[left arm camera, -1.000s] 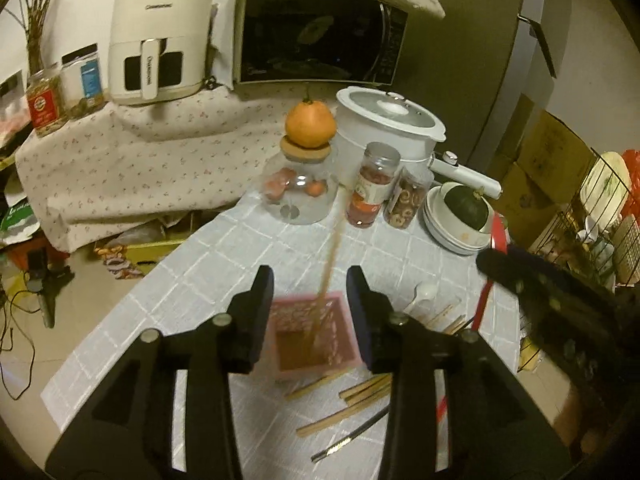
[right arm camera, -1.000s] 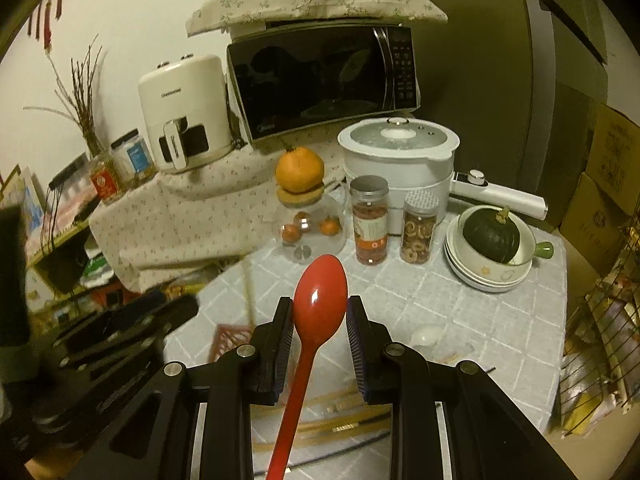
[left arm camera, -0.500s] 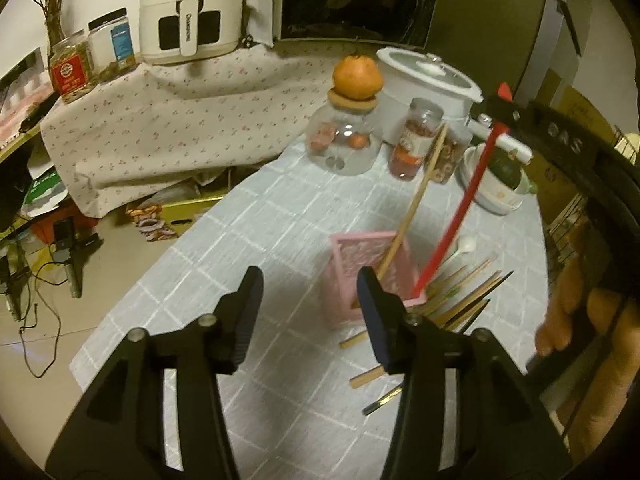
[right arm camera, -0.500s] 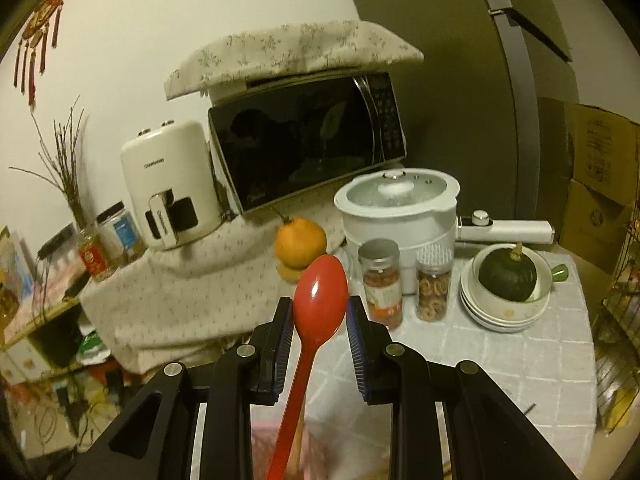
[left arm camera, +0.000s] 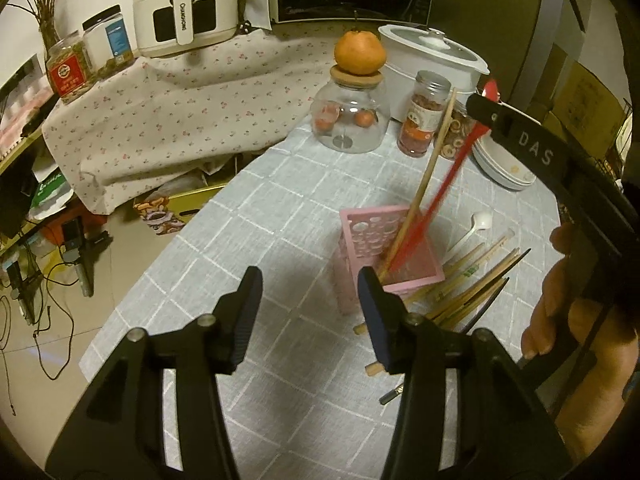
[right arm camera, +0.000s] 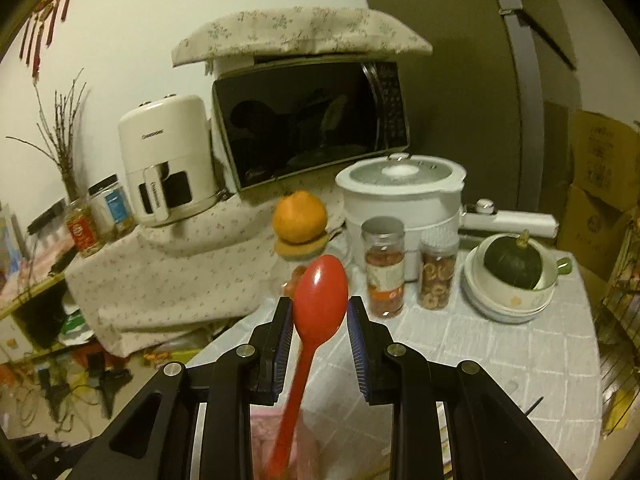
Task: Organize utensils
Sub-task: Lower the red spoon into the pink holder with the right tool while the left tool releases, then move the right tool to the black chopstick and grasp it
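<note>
Gaping over bare tablecloth (left arm camera: pixel 192 216), the left gripper (left arm camera: pixel 310 300) carries nothing, its jaws having just widened. Just beyond stands the pink holder (left arm camera: pixel 384 240), one chopstick (left arm camera: pixel 426 176) leaning inside. The right gripper (right arm camera: pixel 320 322) clamps the red spoon (right arm camera: pixel 316 320), handle slanting down into that holder. Loose chopsticks (left arm camera: pixel 468 292) lie beside it.

Red spoon (right arm camera: pixel 320 300): plastic, bowl up, handle tip sitting inside pink holder (left arm camera: pixel 390 248), leaning toward 1 o'clock. Holder: perforated pink square bin, standing upright on the table. Wooden chopstick (left arm camera: pixel 424 184) also leaning in it, same direction. Loose chopsticks (left arm camera: pixel 472 284) lying flat at holder's 4 o'clock, white spoon (left arm camera: pixel 472 228) at 3 o'clock.
</note>
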Motion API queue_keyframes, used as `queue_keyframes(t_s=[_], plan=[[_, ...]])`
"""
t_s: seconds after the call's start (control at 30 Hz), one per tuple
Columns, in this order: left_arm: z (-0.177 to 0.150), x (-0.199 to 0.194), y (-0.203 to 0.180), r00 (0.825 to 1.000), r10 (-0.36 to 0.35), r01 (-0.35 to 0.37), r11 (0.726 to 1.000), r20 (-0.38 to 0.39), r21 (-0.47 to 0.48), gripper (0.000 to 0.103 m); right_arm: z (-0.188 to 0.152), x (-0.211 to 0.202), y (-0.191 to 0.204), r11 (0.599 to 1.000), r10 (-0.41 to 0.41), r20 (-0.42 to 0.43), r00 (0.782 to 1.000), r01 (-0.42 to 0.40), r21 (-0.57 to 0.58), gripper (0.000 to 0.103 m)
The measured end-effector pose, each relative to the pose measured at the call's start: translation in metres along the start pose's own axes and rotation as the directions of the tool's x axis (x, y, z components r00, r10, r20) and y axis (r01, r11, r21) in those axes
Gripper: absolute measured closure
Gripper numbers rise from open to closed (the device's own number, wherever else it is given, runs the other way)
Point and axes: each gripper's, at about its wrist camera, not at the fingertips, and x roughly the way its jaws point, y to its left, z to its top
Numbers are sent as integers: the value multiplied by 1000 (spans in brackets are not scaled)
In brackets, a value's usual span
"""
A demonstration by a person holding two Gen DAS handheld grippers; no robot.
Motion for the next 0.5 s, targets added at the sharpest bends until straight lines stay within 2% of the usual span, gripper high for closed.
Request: queue_keyframes(t_s=[0.07, 0.17, 0.2, 0.33, 0.4, 0.47, 0.5], plan=[[0, -1, -3, 1000, -4, 4, 1000, 3, 2, 46, 2, -3, -2, 1000, 1, -14, 1000, -1, -5, 72], [0, -4, -9, 1000, -10, 10, 1000, 11, 12, 40, 7, -12, -11, 1000, 3, -36, 999, -2, 9, 55], [-1, -4, -12, 1000, -13, 13, 1000, 9, 20, 40, 10, -17, -17, 1000, -6, -47, 999, 7, 14, 53], [-4, -4, -22, 1000, -20, 20, 998, -3, 51, 37, 14, -26, -41, 998, -51, -122, 991, 53, 17, 50], [-6, -5, -27, 1000, -26, 27, 998, -9, 59, 33, 13, -29, -57, 997, -72, -157, 985, 78, 30, 43], [-8, -6, -31, 999, -40, 41, 998, -15, 56, 25, 9, -33, -73, 994, -93, -181, 979, 102, 40, 40], [-9, -6, -34, 999, -50, 51, 997, -18, 56, 25, 6, -33, -81, 992, -105, -196, 975, 116, 43, 39]])
